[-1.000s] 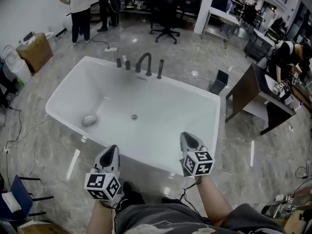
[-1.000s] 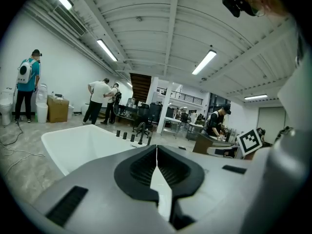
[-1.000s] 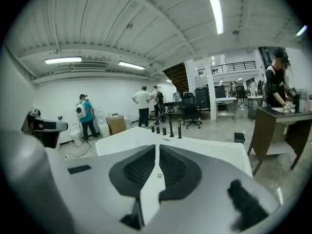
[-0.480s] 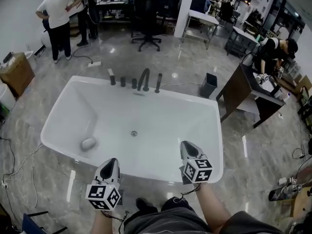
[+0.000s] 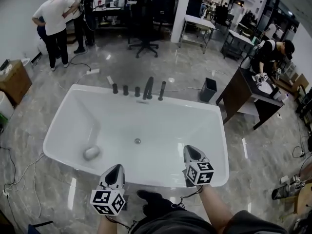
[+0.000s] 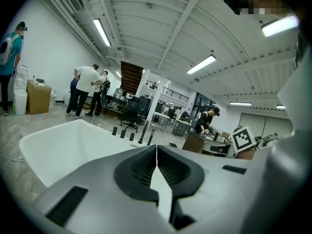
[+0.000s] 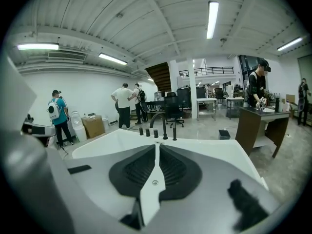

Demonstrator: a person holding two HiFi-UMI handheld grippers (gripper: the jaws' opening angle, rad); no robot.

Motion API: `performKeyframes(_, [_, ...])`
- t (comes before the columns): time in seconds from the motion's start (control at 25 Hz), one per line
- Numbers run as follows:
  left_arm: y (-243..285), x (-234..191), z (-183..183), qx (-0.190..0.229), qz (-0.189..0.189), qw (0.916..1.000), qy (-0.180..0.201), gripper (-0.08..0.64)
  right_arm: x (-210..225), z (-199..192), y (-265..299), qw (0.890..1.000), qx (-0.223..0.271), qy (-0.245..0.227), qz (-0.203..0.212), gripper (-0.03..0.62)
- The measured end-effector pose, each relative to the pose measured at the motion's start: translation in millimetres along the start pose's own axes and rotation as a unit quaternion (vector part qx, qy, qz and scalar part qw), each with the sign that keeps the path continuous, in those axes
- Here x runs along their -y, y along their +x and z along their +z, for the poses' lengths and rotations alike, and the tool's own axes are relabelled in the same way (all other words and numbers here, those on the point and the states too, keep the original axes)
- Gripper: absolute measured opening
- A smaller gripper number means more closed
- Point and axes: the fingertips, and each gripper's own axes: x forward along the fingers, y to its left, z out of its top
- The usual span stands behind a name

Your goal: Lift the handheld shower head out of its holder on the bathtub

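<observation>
Left gripper (image 5: 116, 169) and right gripper (image 5: 190, 150) are clenched empty by the bathtub's (image 5: 195, 98) near rim; jaws should be opened before the far-rim shower head (image 5: 162, 89) is reached

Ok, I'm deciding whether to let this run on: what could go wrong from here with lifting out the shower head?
1. The handheld shower head stands close beside the faucet spout on the far rim, so a gripper could clip or grab the spout instead.
2. The left gripper and right gripper are both shut, at the near side of the bathtub. After the long reach across, opening late would probably knock the head rather than grasp it.
</observation>
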Motion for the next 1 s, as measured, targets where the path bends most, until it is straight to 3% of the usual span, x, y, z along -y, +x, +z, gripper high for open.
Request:
performKeyframes(0.24, [1, -16, 9, -0.001, 0.004, 1.0, 0.009, 0.015, -22, 14, 31, 1.0, 0.01, -0.016, 0.016, 0.037])
performKeyframes(0.44, [27, -29, 10, -0.009, 0.004, 1.0, 0.002, 0.015, -17, 12, 64, 1.0, 0.005, -0.004, 0.012, 0.037])
performKeyframes(1.0, [198, -42, 48, -0.048, -0.035, 0.9979, 0.026, 0.015, 67, 26, 197, 0.999, -0.011, 0.04, -0.026, 0.037])
